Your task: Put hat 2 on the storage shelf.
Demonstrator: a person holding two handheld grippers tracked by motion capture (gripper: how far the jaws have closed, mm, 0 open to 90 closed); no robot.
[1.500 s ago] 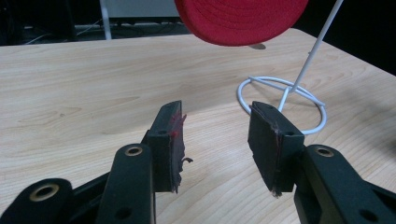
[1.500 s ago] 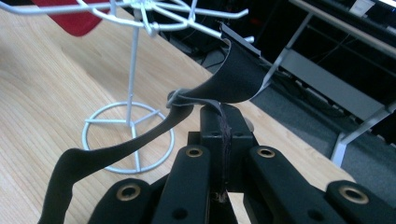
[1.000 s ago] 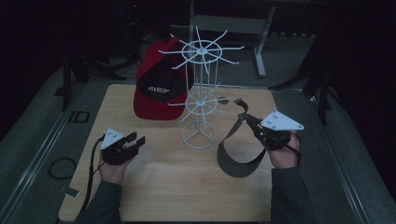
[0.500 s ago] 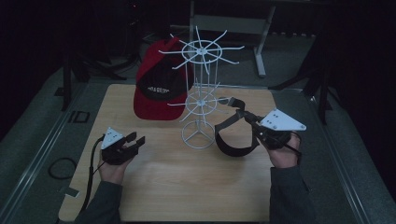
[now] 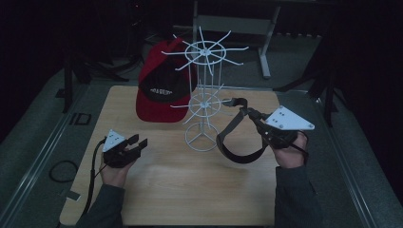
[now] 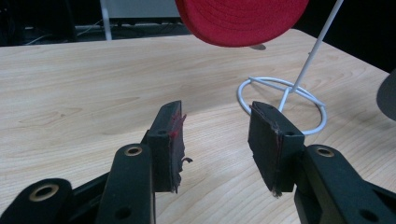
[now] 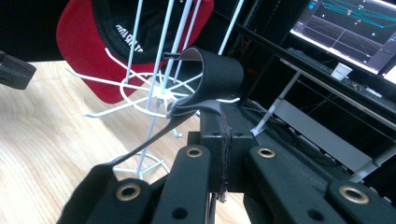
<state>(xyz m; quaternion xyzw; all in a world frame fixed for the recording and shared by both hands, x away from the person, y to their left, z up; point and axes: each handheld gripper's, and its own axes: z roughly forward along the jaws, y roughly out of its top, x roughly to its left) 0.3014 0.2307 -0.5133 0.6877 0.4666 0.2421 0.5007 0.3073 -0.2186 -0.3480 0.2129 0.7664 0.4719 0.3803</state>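
Jaws: right gripper pinching black strap | left gripper spread, empty

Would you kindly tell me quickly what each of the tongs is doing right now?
Left tongs: open, holding nothing.
Right tongs: shut on the black strap, near the white rack.

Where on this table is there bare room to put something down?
The near half of the wooden table is bare, between the left gripper and right gripper. It is crowded farther back, where the white wire rack, the red cap and the held black strap sit close together.
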